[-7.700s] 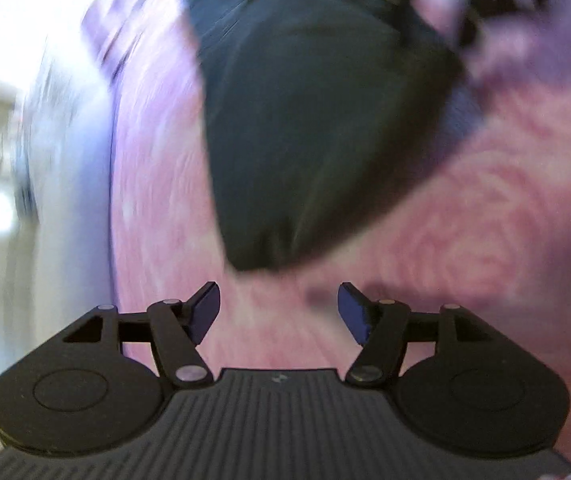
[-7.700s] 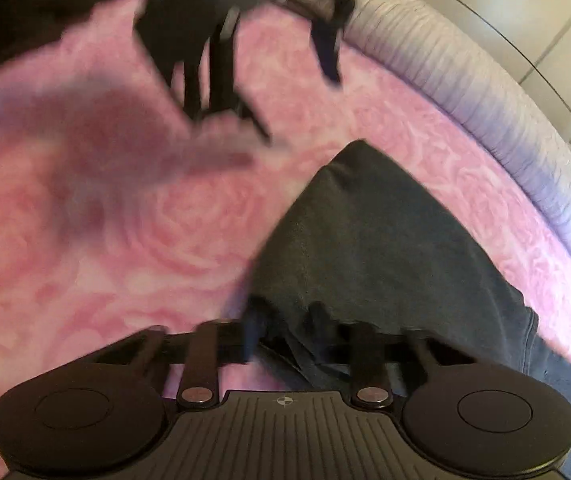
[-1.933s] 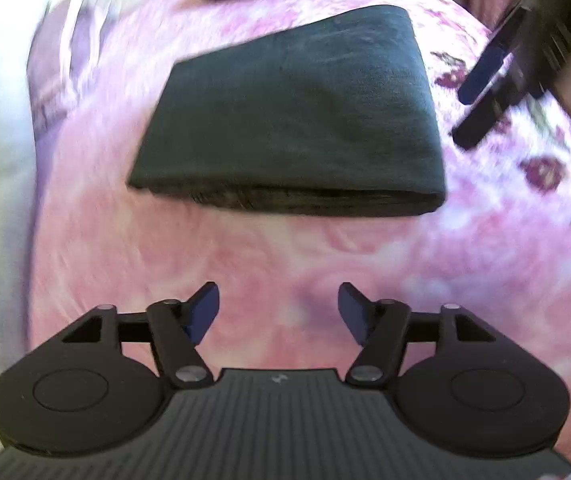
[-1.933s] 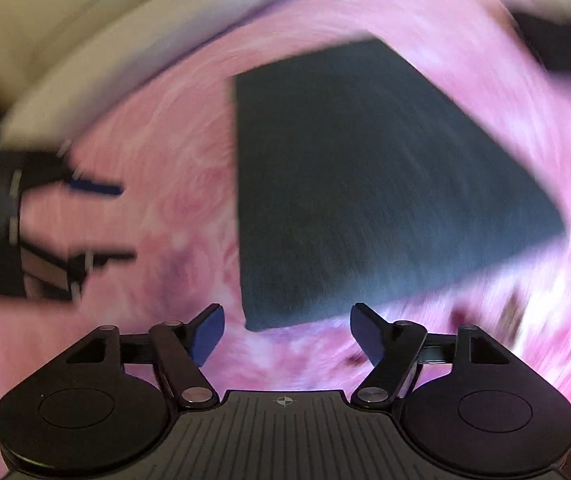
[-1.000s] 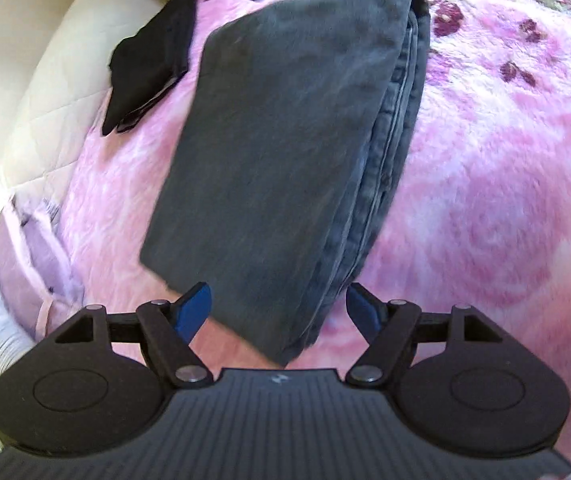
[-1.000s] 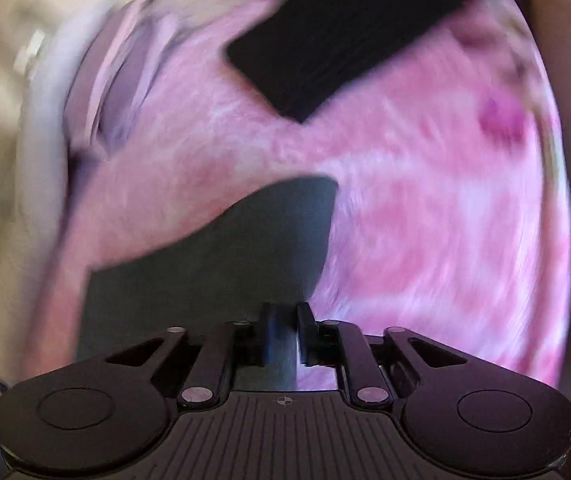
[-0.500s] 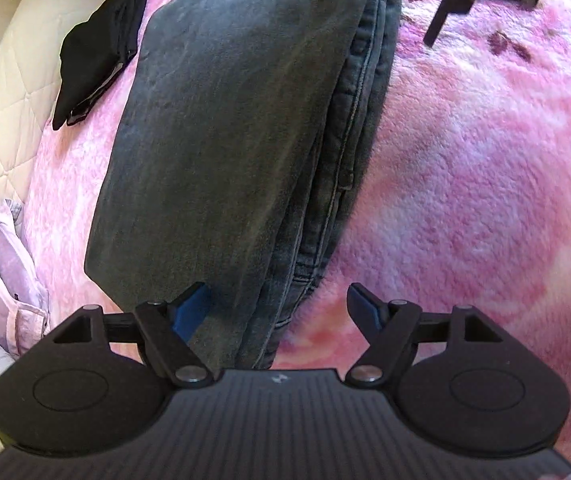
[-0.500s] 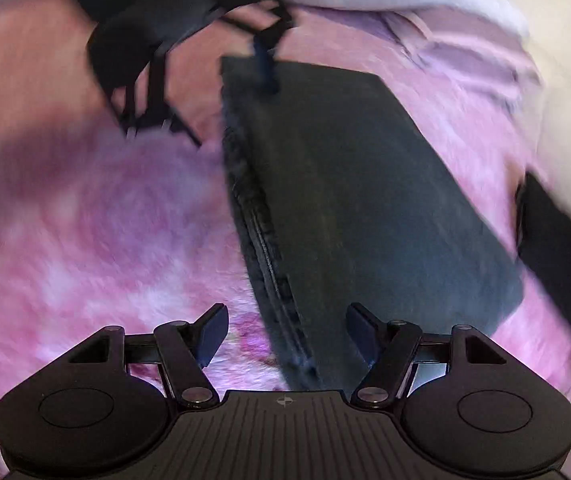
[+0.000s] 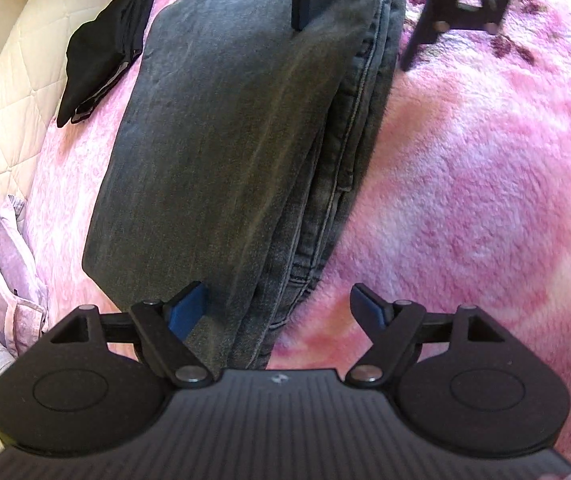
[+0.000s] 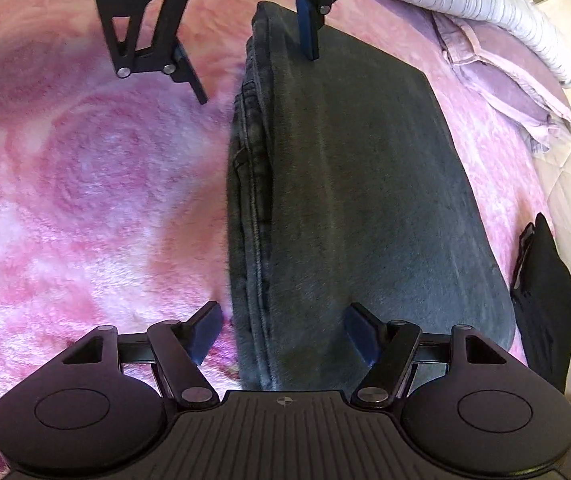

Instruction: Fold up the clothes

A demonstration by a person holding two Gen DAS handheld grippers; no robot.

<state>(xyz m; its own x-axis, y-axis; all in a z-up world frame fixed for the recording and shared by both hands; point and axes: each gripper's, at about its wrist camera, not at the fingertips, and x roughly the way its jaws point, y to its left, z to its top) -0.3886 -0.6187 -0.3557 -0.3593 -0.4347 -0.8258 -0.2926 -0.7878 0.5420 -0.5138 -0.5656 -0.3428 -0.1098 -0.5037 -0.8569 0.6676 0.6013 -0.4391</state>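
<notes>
Left claw (image 9: pixel 277 304): mine, spread wide at one end of the folded jeans (image 9: pixel 229 152); my left pad rests on the top layer, the right one sits over the blanket.
Right claw (image 10: pixel 281 330): mine, also agape, straddling the stacked edge at the opposite end.
Writing: none I can read; only a small cross mark on each claw body.
Count: one pair of jeans, one black garment (image 9: pixel 101 48), one lilac pillow (image 10: pixel 501 92), two claws.
Jeans: lying flat on the pink rose-patterned blanket (image 9: pixel 485 200), between my claws.
Hard to see: the black garment beyond the jeans is cut off; what it is, I cannot tell.
</notes>
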